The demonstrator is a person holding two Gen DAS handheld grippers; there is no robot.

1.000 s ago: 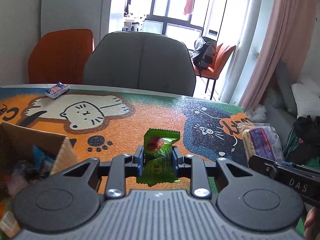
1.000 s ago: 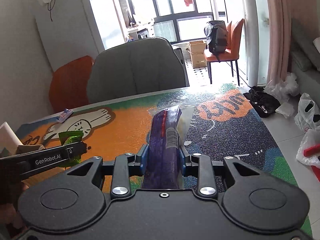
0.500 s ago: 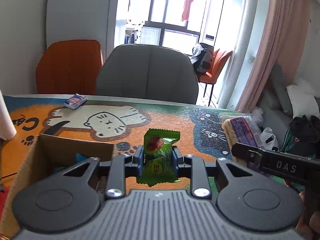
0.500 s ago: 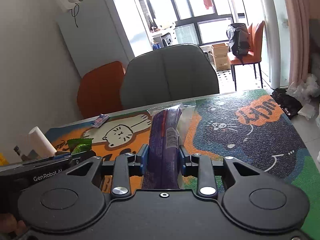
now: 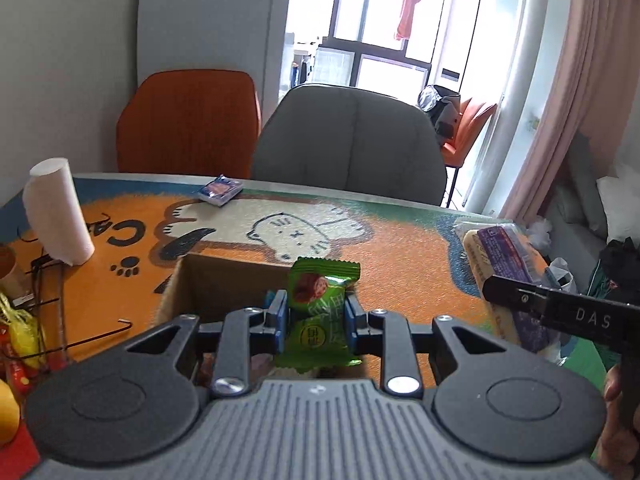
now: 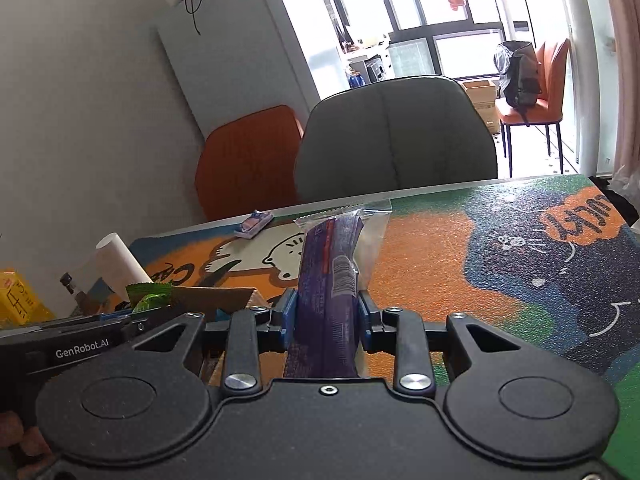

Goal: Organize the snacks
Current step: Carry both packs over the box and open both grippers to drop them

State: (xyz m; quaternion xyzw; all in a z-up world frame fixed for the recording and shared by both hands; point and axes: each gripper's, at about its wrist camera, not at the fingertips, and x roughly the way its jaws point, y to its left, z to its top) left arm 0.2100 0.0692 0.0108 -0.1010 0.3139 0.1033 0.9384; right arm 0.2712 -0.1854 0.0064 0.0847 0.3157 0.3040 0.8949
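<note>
On my far left, a white paper roll point(image 5: 56, 212) stands tilted on the orange cat-print mat point(image 5: 400, 248), with a black wire point(image 5: 60, 312) and some red and yellow packets point(image 5: 20, 340) at the table's edge below it. Further in, a small blue wrapped snack point(image 5: 219, 189) lies flat near the mat's far edge, in front of the orange chair point(image 5: 188, 120) and the grey chair point(image 5: 352, 136). In the centre of my left wrist view I have the left gripper point(image 5: 316, 316) clamped on a green snack packet point(image 5: 320, 304), its blue pads pressing both sides; the packet stands upright above the open cardboard box point(image 5: 224, 280), near the box's far wall. I can make out little of what lies inside the box. To the right, my right gripper point(image 6: 327, 316) is closed on a long purple biscuit pack point(image 6: 330, 276) in a clear wrapper, gripped across its width and sticking forward over the mat. In the left view that pack shows at the right side, beside the box rather than over it, with the right tool's black finger crossing it. From the right wrist view the green packet and the box's corner sit at lower left, the left tool's arm just under them.
</note>
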